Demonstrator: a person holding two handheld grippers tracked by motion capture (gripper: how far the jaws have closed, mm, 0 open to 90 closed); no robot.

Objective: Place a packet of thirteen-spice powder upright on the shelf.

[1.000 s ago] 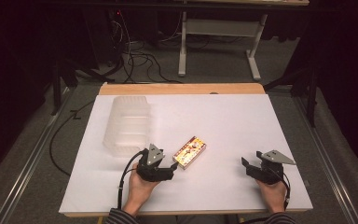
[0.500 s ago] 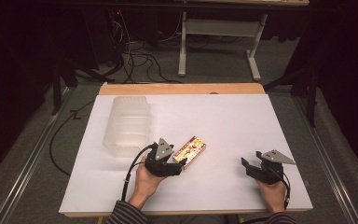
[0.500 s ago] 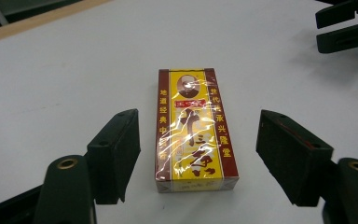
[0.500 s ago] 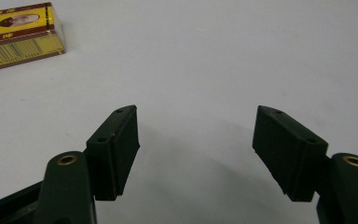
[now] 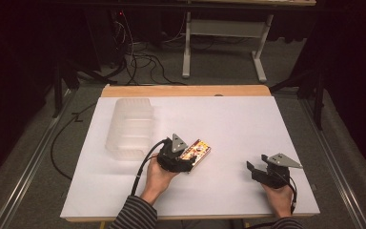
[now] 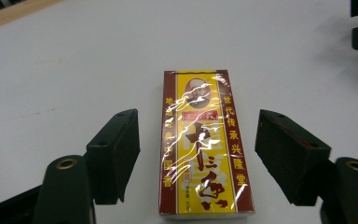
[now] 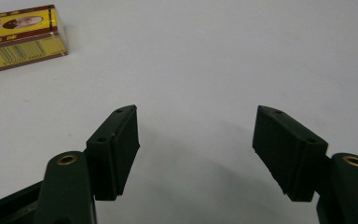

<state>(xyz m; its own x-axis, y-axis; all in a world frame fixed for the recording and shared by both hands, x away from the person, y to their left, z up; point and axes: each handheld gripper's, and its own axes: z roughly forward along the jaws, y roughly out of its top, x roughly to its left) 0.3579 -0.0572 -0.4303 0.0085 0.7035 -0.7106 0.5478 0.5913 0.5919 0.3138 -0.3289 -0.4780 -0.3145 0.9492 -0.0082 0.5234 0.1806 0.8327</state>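
Left to right across the tabletop (image 5: 248, 124). A clear plastic bin (image 5: 129, 128) stands at the far left, well apart from the packet and untouched.

Just right of the bin, the left claw (image 5: 187, 162) has reached the packet (image 6: 203, 144), a yellow-and-red wrapped box lying flat on the white sheet. In the left gripper view the packet lies lengthwise between the two black pads (image 6: 115, 154), with a gap of bare sheet on either side: the jaws are spread and press on nothing. They have just been opening after a brief narrowing. A second earlier this claw sat short of the packet, nearer the bin; it now straddles the packet's near end. Judged from this, the claw is lined up for a pinch across the packet's narrow width, and closing is the step that remains.

Far right of the packet, the right claw (image 5: 259, 171) rests on the sheet, jaws spread and empty, in the same place as in the earlier frames. The packet itself has not shifted.
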